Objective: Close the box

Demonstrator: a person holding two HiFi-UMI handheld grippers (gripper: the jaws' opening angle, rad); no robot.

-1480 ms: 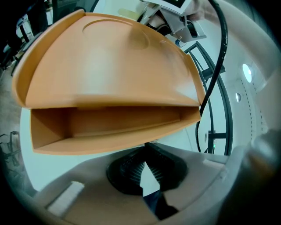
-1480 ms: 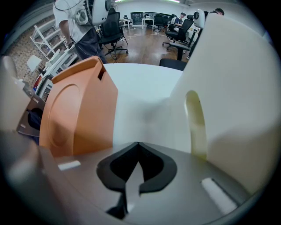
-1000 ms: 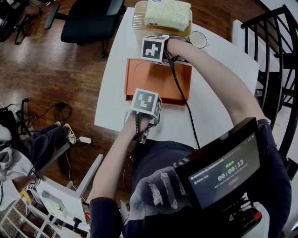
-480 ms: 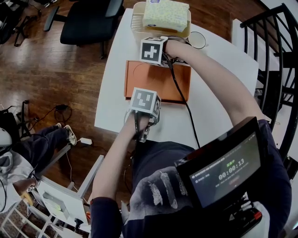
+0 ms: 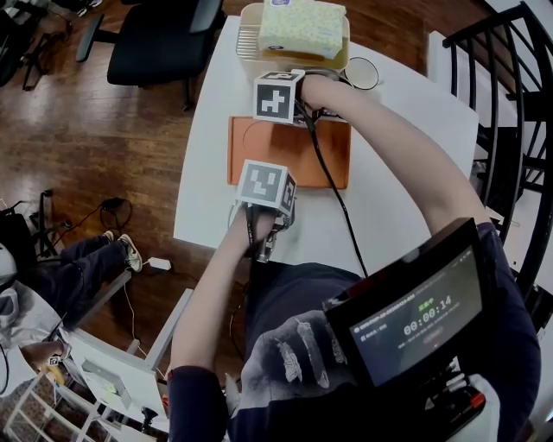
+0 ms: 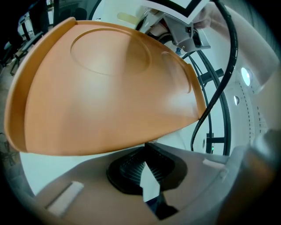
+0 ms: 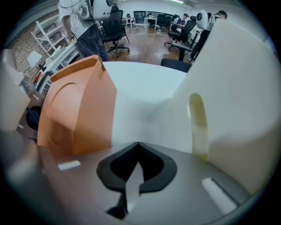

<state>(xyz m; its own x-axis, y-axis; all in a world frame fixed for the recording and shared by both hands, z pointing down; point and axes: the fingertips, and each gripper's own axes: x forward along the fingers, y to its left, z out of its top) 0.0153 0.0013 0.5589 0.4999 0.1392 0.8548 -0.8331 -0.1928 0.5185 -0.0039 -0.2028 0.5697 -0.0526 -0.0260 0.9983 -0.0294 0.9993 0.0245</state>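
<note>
A flat orange lid (image 5: 294, 155) lies on the white table (image 5: 393, 190). Beyond its far edge stands a cream box (image 5: 251, 43) with a yellow pack (image 5: 302, 26) on top. My left gripper (image 5: 268, 183) is at the lid's near edge. In the left gripper view its jaws (image 6: 147, 146) are shut, with the tips right under the rim of the orange lid (image 6: 101, 88). My right gripper (image 5: 275, 99) is at the far edge, between lid and box. It is shut (image 7: 138, 143) with nothing in it, the orange lid (image 7: 74, 110) to its left and the cream box (image 7: 237, 88) to its right.
A black cable (image 5: 324, 164) from the right gripper runs across the lid. A round glass rim (image 5: 365, 73) sits right of the box. A black office chair (image 5: 160, 34) stands past the table's left edge, and a black railing (image 5: 510, 104) is to the right.
Both grippers stay at the lid's two edges. The right gripper has shifted slightly left along the far edge. The lid looks a little shorter front to back.
</note>
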